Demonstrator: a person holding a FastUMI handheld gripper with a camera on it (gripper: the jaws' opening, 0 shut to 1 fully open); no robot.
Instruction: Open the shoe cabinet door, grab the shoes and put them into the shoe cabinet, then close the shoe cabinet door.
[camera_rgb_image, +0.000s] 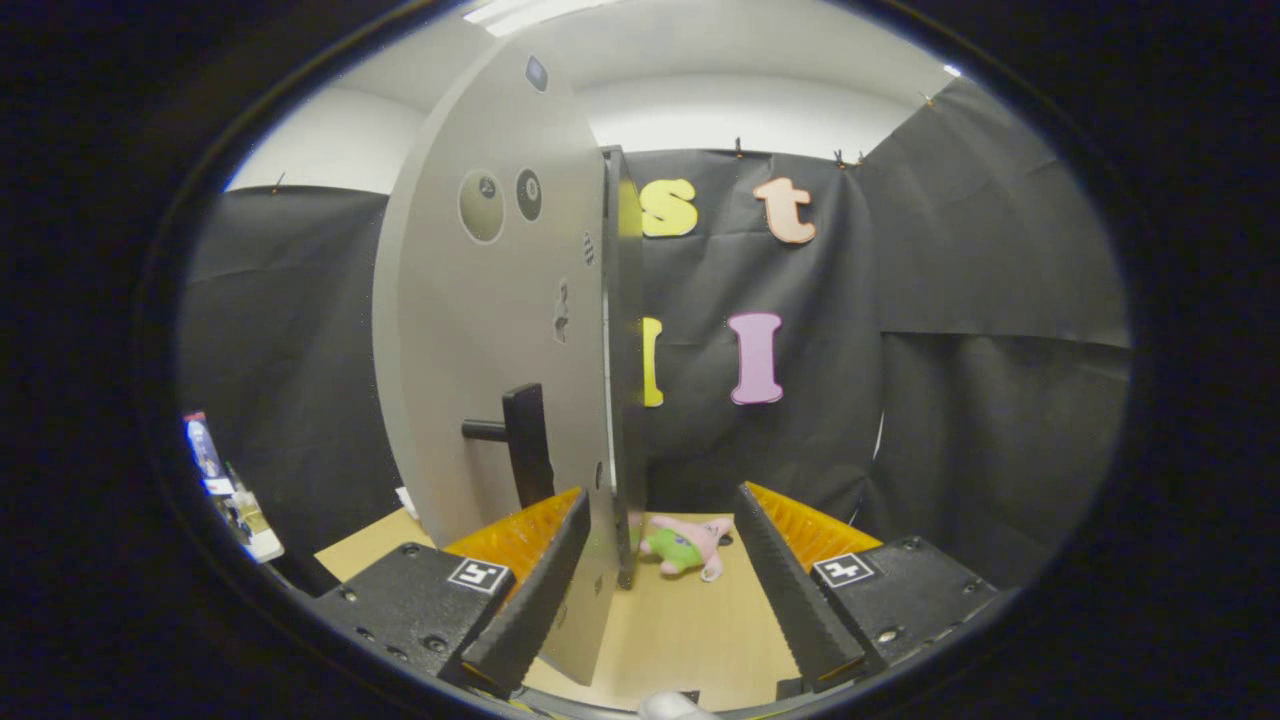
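Observation:
The shoe cabinet's grey door (480, 330) stands upright close in front of me, seen at a slant, with a black bar handle (525, 440) near its right edge. That edge runs down between my fingers, close against the left finger (540, 570). A dark vertical strip (622, 380) stands just behind the door's edge; I cannot tell whether it is the cabinet's frame. My gripper (662, 495) is open, the right finger (790, 580) well apart from the door, and nothing is pressed between the fingers.
A pink and green plush toy (690, 545) lies on the light wooden floor (680, 630) just ahead of the fingers, right of the door's edge. Black cloth walls (960, 400) close the booth behind and to the right. Small items (235, 500) sit at the far left.

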